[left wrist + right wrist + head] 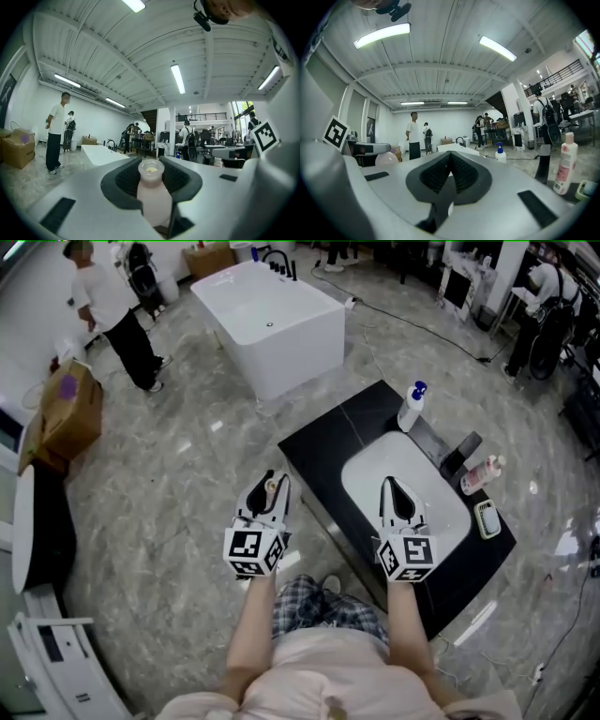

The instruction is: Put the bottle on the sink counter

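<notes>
The bottle point(152, 194) stands upright between my left tongs point(271, 486) — they are clamped on its pale pink body, neck up. It hangs over the floor, just left of the black counter point(323, 437), not on it. My right tongs point(450, 164) are pressed together with nothing in them, above the white basin point(367, 471). At the counter's far edge stand a pump bottle point(411, 407), the tap point(459, 454) and a pinkish flask point(480, 472).
</notes>
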